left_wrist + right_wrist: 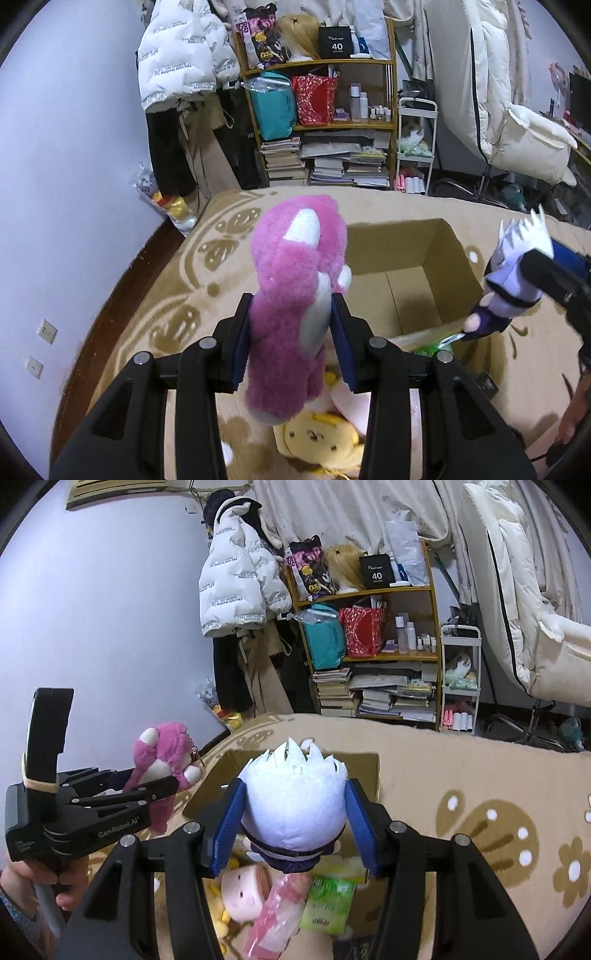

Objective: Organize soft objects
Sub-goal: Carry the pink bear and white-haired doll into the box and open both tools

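Note:
My left gripper (291, 332) is shut on a pink plush bear (295, 280) and holds it upright above the bed, just left of an open cardboard box (413, 266). The bear also shows in the right wrist view (162, 764), in the left gripper (162, 779). My right gripper (293, 823) is shut on a white-haired plush doll (293, 805), held over the box (362, 771). The doll shows in the left wrist view (513, 280) at the box's right edge. A yellow plush (321, 439), a pink-faced plush (245, 890), a pink packet (275, 915) and a green packet (328, 901) lie below.
The bed has a beige patterned blanket (480, 812). Behind it stand a wooden shelf (321, 125) with bags and books, hanging jackets (177, 59) and a white cart (415, 147). A white padded chair (517, 129) is at the right. A wall (74, 147) runs along the left.

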Motion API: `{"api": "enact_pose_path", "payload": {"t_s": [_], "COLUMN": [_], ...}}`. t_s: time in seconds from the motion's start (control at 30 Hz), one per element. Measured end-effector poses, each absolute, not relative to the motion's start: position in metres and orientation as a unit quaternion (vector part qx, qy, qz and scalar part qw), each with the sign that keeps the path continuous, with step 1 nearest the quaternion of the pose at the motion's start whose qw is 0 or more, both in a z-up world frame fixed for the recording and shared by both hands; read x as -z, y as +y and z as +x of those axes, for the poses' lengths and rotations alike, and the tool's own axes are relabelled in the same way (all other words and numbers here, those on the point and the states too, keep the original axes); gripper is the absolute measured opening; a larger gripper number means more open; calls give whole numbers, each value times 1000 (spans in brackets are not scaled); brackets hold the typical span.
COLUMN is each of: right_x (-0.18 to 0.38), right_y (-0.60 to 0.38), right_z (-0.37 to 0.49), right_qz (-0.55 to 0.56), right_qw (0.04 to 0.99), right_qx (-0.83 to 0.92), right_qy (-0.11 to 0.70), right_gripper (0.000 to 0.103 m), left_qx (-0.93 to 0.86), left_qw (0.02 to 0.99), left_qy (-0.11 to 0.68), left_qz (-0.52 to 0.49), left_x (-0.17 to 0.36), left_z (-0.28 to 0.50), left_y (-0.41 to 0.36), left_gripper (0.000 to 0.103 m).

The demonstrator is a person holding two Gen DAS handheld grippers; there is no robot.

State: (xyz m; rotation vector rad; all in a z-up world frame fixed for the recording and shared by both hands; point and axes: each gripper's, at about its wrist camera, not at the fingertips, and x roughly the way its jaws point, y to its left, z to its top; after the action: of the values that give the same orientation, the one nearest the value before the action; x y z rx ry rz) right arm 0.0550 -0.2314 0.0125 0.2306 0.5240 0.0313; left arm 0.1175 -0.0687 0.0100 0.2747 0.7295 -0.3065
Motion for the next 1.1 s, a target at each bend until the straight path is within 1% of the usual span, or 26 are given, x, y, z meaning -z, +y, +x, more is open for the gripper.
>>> {"api": "enact_pose_path", "payload": {"t_s": [0.13,0.3,0.47,0.67,0.87,0.93,0.97,1.0,1.07,1.1], "right_x": [-19,-15,7,33,54,58,59,59,59,59], "right_y": [-240,-244,-246,-240,-239,-240,-241,-241,-241,-241], "right_z": [70,84,105,112,116,115,114,114,113,111], "right_qz": [108,105,101,85,80,81,82,83,83,84], "right_qw": [964,965,957,949,941,939,938,938,938,938], "right_qx": [-9,-4,1,4,10,10,10,10,9,8], "right_qy": [244,242,273,304,330,336,336,336,337,337], "right_gripper": [58,58,58,59,61,61,61,61,64,69], "left_qx": [142,141,154,157,161,169,170,169,161,158], "left_qw": [918,921,914,905,900,899,900,901,906,906], "left_qy": [340,338,356,374,384,384,382,378,367,366], "left_qz": [149,133,115,129,132,127,128,131,139,143], "left_x": [-9,1,15,34,42,41,40,39,37,36], "left_z": [133,153,163,171,173,171,170,169,165,164], "left_y": [-78,-81,-80,-88,-90,-90,-91,-92,-92,-93], "left_gripper": [39,39,40,40,41,48,56,61,62,63]}}
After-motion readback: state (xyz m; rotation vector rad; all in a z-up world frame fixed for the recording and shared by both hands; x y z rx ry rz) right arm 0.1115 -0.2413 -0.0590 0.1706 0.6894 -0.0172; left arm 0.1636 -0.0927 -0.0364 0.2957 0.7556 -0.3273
